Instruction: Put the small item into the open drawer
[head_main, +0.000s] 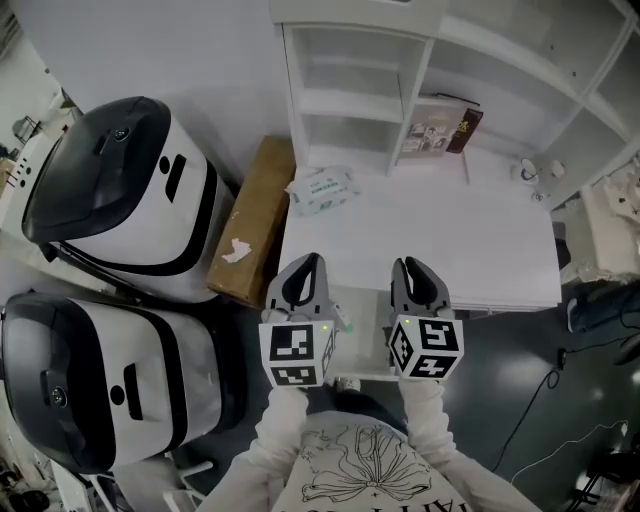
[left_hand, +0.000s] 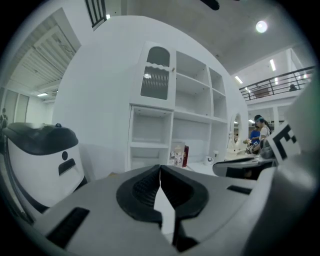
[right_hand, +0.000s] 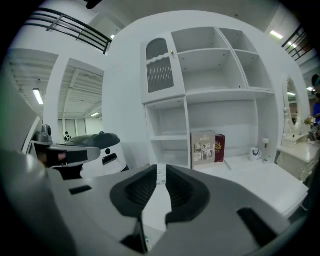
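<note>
Two grippers side by side over desk (head_main: 450, 240) front edge: left gripper (head_main: 305, 262) jaws together, tips touching; right gripper (head_main: 415, 265) jaws nearly together, slim gap, nothing between. Beyond, small item (head_main: 322, 188) (tissue packet) flat on desk by shelf unit (head_main: 423, 70), plain only in head view. Farthest, books (right_hand: 207, 147) and mug (right_hand: 255, 152), clearest in right gripper view.
</note>
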